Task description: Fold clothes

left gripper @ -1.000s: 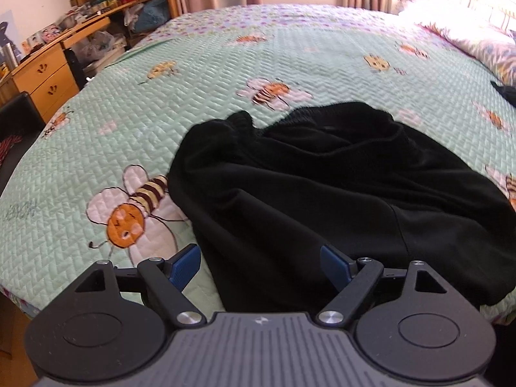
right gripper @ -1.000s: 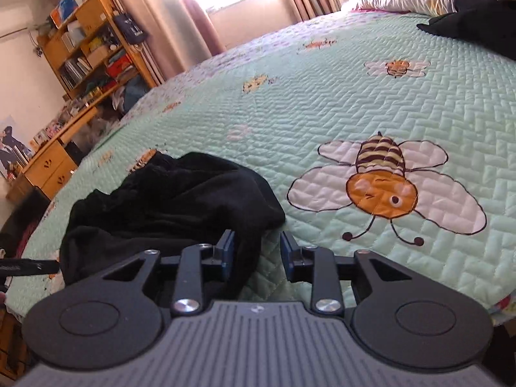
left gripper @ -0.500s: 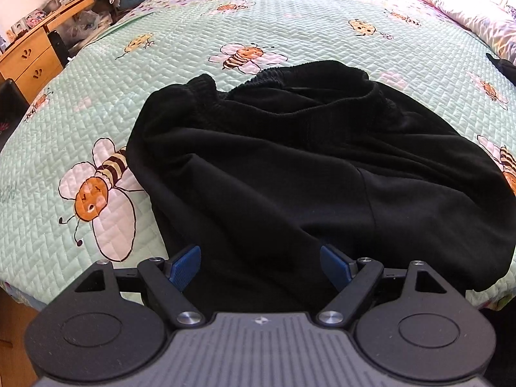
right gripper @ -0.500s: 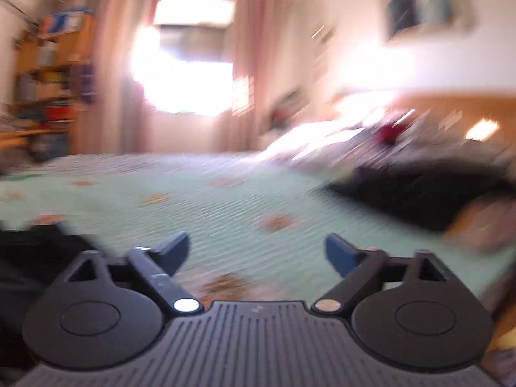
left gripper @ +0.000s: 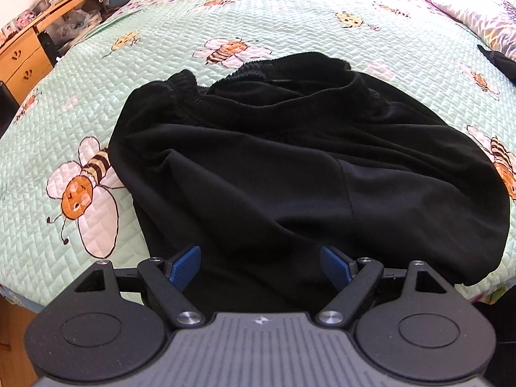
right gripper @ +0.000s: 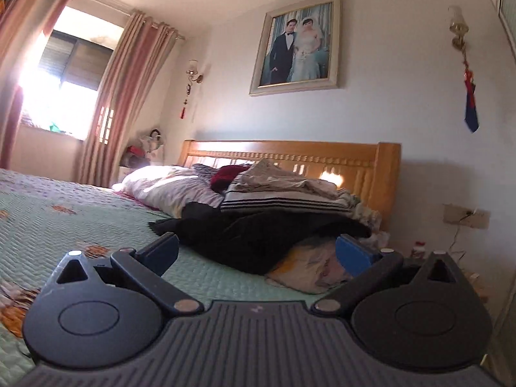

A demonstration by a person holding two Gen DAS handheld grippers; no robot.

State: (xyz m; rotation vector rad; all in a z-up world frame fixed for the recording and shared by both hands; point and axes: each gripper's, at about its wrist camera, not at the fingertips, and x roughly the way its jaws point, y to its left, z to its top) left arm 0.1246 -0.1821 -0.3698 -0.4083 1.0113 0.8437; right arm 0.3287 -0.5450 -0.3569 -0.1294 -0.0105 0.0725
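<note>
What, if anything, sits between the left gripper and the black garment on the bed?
Nothing visible. The left gripper hangs open right above the black garment, which lies uncovered on the bee-print bedspread, cloth showing between its fingers.

The left gripper tilts steeply downward with its jaws spread wide, the blue pads apart and pressing on nothing. The right gripper points level, its jaws opening to about their widest, and its blue-tipped fingers have nothing between them. No hand or sleeve shows in either wrist view.
</note>
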